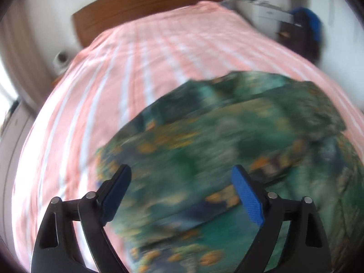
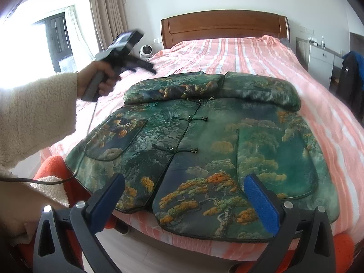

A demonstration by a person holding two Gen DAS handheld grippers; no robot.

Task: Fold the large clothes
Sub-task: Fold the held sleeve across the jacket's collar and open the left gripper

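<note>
The jaws of the left gripper point(image 1: 180, 191) are spread wide with nothing grasped, and those of the right gripper point(image 2: 185, 200) are likewise parted and empty. Ahead of and beneath both pairs of jaws, the green patterned jacket point(image 2: 204, 141) is laid flat on the pink striped bedspread point(image 2: 250, 52), its sleeves folded across its far end. The left gripper is held by a hand point(image 2: 97, 79) beyond the jacket's left edge.

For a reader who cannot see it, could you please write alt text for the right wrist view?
A green landscape-print jacket lies flat on a pink striped bed, sleeves folded across its top. The open right tool frames its hem, while a hand in a fleecy sleeve holds the left tool above the bed.
</note>
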